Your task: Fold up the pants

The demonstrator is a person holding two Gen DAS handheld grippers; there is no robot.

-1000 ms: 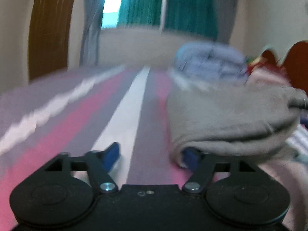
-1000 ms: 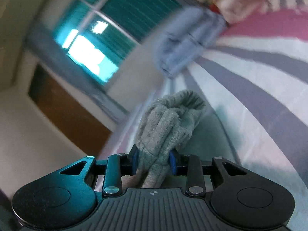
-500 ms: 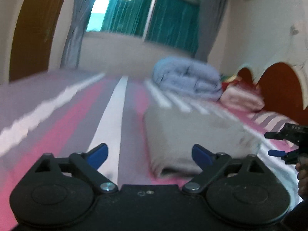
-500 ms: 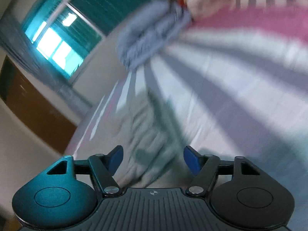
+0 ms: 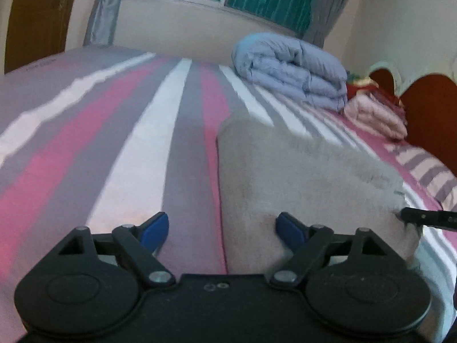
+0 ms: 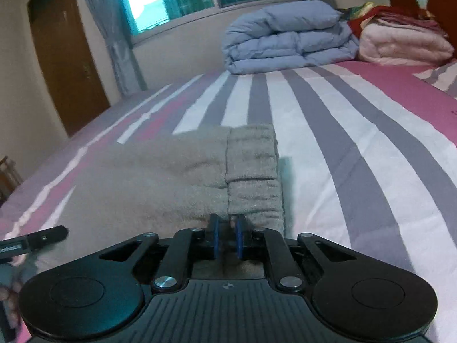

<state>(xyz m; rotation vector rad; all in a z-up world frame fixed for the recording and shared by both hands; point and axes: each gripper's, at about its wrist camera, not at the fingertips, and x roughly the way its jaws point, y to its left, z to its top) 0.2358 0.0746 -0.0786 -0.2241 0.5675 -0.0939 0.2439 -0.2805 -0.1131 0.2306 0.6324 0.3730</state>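
Note:
Beige fleece pants (image 5: 300,177) lie folded flat on the striped bed sheet (image 5: 114,143). My left gripper (image 5: 222,227) stands open at their near left corner. Its jaws are closing; the pants' left edge runs between them and the right finger (image 5: 288,225) is over the fabric. In the right wrist view the pants (image 6: 171,177) show a ribbed band on their right end. My right gripper (image 6: 227,228) is at the near edge by that band, jaws closing to a narrow gap with a bit of fabric pinched between the blue pads. Each gripper's tip shows at the edge of the other view.
A folded blue duvet (image 6: 288,37) and a pink blanket (image 6: 400,43) are stacked at the far end of the bed, by a red-brown headboard (image 5: 428,108). A wooden door (image 6: 65,57) and a curtained window stand beyond. Bare striped sheet lies on both sides of the pants.
The right gripper let go of the bunched, lifted pants, swung level, and closed again at their near edge. The left gripper drew back from under them; the pants now lie flat.

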